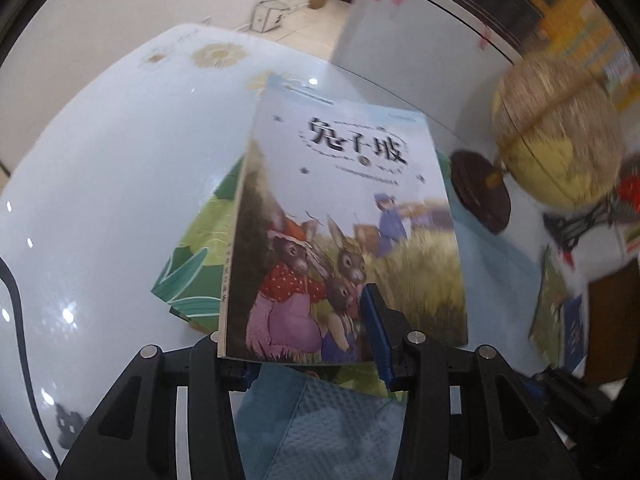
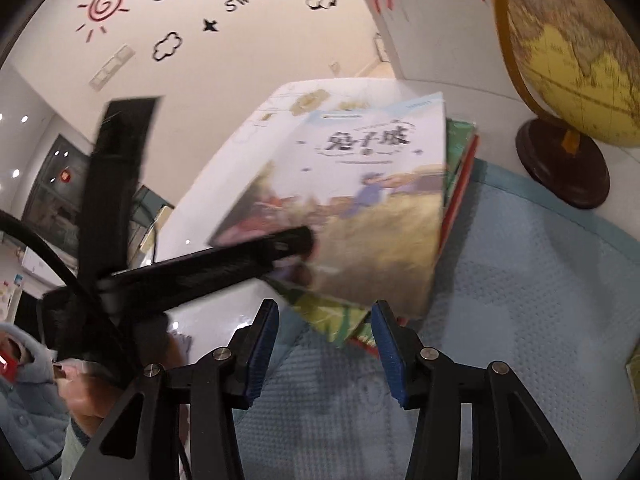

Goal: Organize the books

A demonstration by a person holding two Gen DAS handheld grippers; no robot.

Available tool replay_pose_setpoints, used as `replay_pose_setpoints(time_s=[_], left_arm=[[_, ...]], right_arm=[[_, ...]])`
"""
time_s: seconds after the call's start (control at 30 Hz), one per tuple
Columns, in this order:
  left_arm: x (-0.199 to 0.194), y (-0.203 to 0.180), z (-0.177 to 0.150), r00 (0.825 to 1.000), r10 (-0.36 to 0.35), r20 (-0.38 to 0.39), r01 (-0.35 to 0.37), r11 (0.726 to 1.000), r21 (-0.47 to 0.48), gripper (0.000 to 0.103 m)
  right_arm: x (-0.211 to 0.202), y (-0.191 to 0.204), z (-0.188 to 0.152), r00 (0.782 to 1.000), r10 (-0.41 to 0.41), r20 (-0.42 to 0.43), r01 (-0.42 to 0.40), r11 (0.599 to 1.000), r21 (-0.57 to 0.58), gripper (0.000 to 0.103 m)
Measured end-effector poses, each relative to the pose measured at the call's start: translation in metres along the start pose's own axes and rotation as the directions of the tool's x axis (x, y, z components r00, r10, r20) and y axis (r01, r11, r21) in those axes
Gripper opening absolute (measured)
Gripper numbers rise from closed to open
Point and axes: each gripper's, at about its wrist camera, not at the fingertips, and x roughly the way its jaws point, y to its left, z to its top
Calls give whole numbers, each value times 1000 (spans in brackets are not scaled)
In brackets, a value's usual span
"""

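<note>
- Left gripper (image 1: pixel 310 334): its jaws straddle the near edge of the rabbit picture book (image 1: pixel 344 232), one above the cover, one below, with slack around the thin book; no firm pinch shows.
- That book tops a stack (image 2: pixel 452 200); at least three more books peek out beneath: leaf-green, green, red.
- Right gripper (image 2: pixel 325 354): jaws partly apart, nothing between them, the stack's corner at twelve o'clock.
- One globe (image 2: pixel 576 60) at two o'clock; one blue mat (image 2: pixel 520 300) underneath.
</note>
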Motion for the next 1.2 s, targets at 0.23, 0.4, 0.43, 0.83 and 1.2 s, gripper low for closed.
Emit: replay_pose_setpoints(time_s=[0.23,0.4,0.43,0.83,1.2], left_arm=[[-11,31,-23,998,30,-50,-34,997,-74,53],[-20,65,-24,998,7,-56,-14,993,-120,53],[-23,71,-18,999,9,-36,-14,990,-142,53],[23,98,39,996,88,12,-81,954,-290,53],[20,95,31,999,39,1,-37,957,-288,53]], right_arm=[[-14,-18,3,998,-51,31,49,998,43,47],[-16,-42,21,992,-112,61,102,984,149,47],[-13,-45,24,988,-144,61,132,977,166,47],[22,-56,23,977,-203,-66,213,945,247,47],[-2,-85,30,935,-355,-13,340,884,322,56]])
